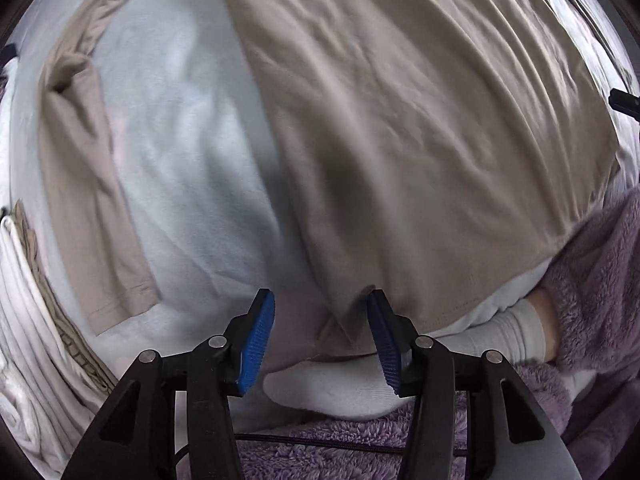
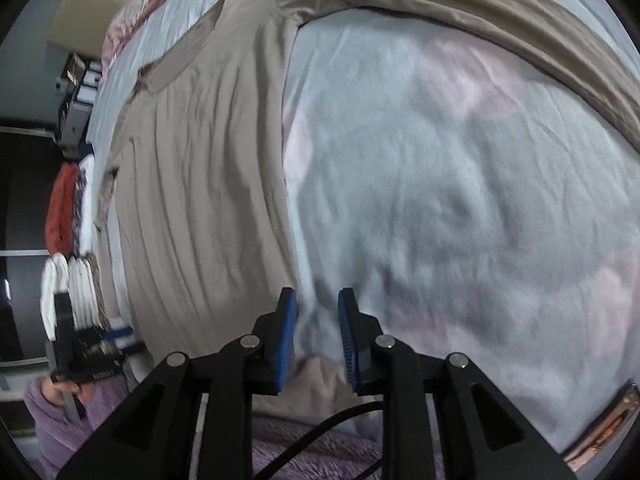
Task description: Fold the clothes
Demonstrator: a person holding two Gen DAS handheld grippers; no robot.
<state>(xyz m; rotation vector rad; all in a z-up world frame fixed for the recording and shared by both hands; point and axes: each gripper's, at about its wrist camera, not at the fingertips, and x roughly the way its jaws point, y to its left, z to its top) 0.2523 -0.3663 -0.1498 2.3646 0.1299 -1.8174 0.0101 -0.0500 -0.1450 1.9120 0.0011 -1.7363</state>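
Observation:
A beige long-sleeved shirt (image 1: 420, 120) lies spread flat on a pale blue and pink bed sheet (image 1: 180, 140). Its left sleeve (image 1: 76, 184) lies apart from the body. My left gripper (image 1: 320, 308) is open over the shirt's lower left hem corner, jaws wide on either side of the fabric. In the right wrist view the shirt (image 2: 200, 180) runs up the left and its right sleeve (image 2: 480, 28) stretches across the top. My right gripper (image 2: 318, 312) is open at the shirt's lower right hem corner, beside its side edge. The left gripper (image 2: 80, 352) shows there too.
Folded white and beige clothes (image 1: 28, 320) are stacked at the bed's left edge. More stacked clothes, red and white (image 2: 64, 240), lie beyond. The person's white socks (image 1: 340, 388) and purple fleece robe (image 1: 592, 272) sit close under the grippers. Shelves (image 2: 76, 92) stand beside the bed.

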